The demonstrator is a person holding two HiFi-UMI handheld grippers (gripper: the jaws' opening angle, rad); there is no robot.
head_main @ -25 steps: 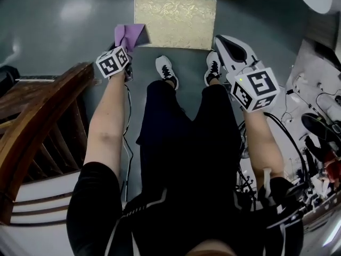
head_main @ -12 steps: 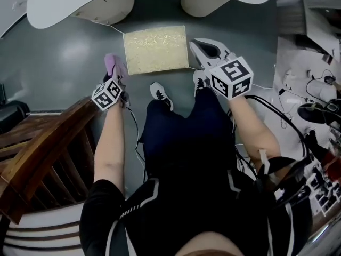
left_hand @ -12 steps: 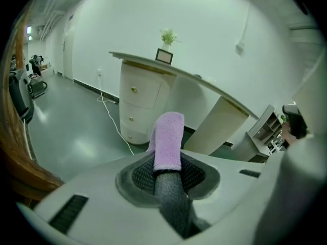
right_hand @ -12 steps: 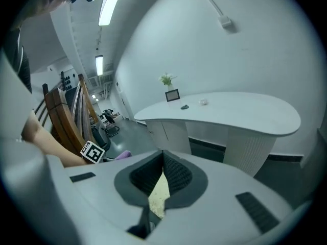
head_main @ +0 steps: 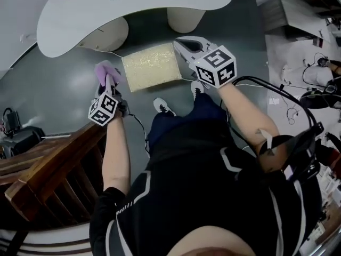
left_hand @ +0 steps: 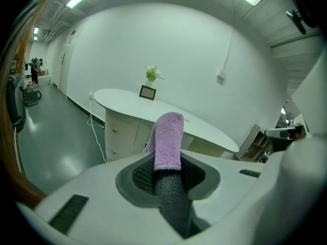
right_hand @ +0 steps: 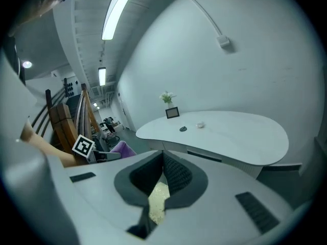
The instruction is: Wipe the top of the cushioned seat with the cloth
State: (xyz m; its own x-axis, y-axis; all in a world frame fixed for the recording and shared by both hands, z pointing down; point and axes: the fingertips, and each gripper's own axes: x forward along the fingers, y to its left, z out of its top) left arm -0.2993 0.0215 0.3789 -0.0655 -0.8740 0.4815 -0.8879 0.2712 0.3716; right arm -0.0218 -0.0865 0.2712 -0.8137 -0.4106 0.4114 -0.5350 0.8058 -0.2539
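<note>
The left claw (left_hand: 168,163) is clamped on the purple cloth (left_hand: 169,137), whose folded end sticks up past the tips. In the head view that claw hangs in the air over the grey floor (head_main: 64,84), off the left edge of the cushioned seat (head_main: 151,67). The cloth is not touching the seat.

The right claw (right_hand: 162,160) has its tips together with nothing gripped. A strip of the seat's pale patterned top shows through the gap lower down between the jaws. It is held above the seat's right edge.

The seat stands on the floor just in front of the person's shoes (head_main: 164,107), near the base of the white desk (head_main: 133,9).

As I judge it, the wiping has not begun. The cloth is in hand, but it has yet to be lowered onto the top, and the whole surface is left to cover. Nothing on the seat tells a wiped part from an unwiped one.
</note>
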